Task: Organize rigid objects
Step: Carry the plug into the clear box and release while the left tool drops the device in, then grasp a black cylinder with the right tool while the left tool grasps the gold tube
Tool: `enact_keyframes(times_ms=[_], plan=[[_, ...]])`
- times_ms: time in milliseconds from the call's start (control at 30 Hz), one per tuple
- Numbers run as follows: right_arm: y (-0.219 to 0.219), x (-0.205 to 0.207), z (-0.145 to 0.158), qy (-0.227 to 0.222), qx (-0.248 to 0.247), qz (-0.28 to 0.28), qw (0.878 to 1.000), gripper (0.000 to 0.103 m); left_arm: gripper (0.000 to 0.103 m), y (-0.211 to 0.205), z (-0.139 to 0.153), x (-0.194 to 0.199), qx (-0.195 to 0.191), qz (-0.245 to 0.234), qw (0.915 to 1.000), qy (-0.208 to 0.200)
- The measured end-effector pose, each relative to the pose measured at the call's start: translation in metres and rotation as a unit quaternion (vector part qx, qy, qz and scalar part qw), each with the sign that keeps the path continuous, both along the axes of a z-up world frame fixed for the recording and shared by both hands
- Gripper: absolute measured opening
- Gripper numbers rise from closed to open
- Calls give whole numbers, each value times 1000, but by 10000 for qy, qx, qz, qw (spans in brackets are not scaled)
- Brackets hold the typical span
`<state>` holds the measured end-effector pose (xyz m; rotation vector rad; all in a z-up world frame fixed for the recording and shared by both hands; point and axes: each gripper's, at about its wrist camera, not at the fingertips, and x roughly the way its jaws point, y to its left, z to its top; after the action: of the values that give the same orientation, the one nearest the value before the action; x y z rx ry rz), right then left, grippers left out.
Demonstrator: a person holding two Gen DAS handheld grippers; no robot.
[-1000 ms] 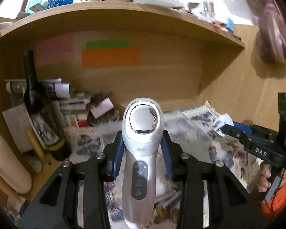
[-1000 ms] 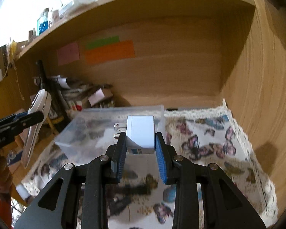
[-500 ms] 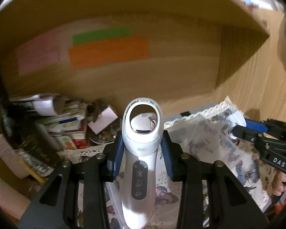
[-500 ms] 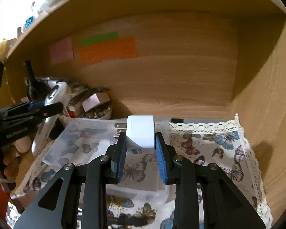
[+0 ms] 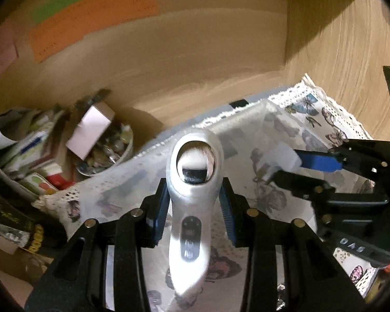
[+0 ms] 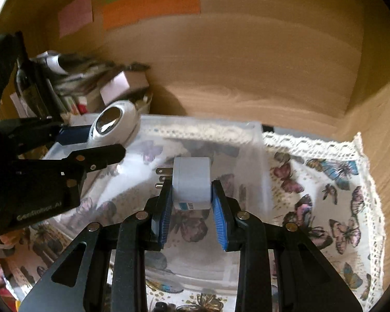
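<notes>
Both held objects have been carried forward and down over the clear plastic storage box (image 6: 247, 135) since a second ago. The white handheld device with a mirrored oval head (image 5: 193, 179) is clamped between the fingers of the left gripper (image 5: 193, 208), and the white two-pronged plug adapter (image 6: 192, 182) is pinched by the closed right gripper (image 6: 192, 202); both are held just above the box. Release into it is judged imminent. Beneath lies a butterfly-print lace-edged cloth (image 6: 325, 182) on the wooden shelf (image 6: 247, 65).
</notes>
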<state>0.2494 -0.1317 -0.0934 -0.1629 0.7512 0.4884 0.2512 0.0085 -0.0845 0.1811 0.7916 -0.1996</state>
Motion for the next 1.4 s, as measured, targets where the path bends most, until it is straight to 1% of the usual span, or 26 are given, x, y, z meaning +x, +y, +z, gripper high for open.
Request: enact_keyframes(times_ms=[100, 233, 333, 400, 467, 533, 633, 667, 733, 833, 900, 933, 1000, 1067, 1267, 1300, 1333, 1367, 1400], plan=[[4, -1, -2, -40, -142, 20, 9999, 27, 38, 1, -5, 5, -74, -9, 9998, 182], [5, -3, -2, -7, -139, 76, 9999, 26, 38, 2, -8, 7, -229, 20, 9991, 359], [4, -4, 1, 16, -97, 69, 9999, 26, 38, 4, -8, 4, -264, 64, 9989, 384], [5, -5, 4, 7, -69, 51, 10000, 28, 40, 7, -3, -2, -302, 113, 9990, 296], [2, -9, 9, -22, 4, 26, 10000, 38, 45, 9, 5, -9, -368, 123, 9991, 160], [-2, -14, 15, -89, 81, -12, 9999, 46, 58, 12, 18, -21, -455, 165, 9988, -48], [-9, -24, 26, -240, 198, -50, 9995, 49, 71, 16, 35, -40, -452, 230, 9980, -379], [-11, -29, 31, -312, 227, -73, 9992, 52, 73, 16, 41, -48, -443, 256, 9974, -499], [-17, -38, 40, -459, 301, -122, 9984, 56, 84, 19, 50, -61, -455, 270, 9964, -665], [-26, -52, 51, -636, 406, -155, 9970, 61, 93, 22, 58, -81, -505, 249, 9949, -839], [-31, -59, 54, -723, 453, -162, 9962, 64, 94, 23, 57, -93, -465, 238, 9943, -929], [-34, -63, 55, -742, 476, -171, 9960, 65, 95, 24, 57, -99, -425, 208, 9950, -883], [-38, -70, 54, -749, 499, -180, 9958, 67, 96, 26, 52, -109, -404, 205, 9953, -855], [-43, -78, 49, -714, 478, -179, 9961, 68, 96, 28, 44, -117, -419, 193, 9963, -729], [-50, -96, 24, -420, 370, -164, 9983, 68, 95, 31, 11, -136, -476, 282, 9977, -381], [-50, -99, 20, -376, 344, -161, 9986, 68, 87, 30, 5, -139, -510, 254, 9979, -309], [-51, -102, 14, -318, 309, -156, 9989, 68, 74, 29, 0, -141, -535, 212, 9981, -222], [-52, -105, 9, -253, 270, -149, 9992, 68, 69, 28, -5, -143, -537, 183, 9983, -132], [-52, -108, 4, -182, 233, -132, 9995, 68, 59, 26, -11, -145, -566, 143, 9983, -39]])
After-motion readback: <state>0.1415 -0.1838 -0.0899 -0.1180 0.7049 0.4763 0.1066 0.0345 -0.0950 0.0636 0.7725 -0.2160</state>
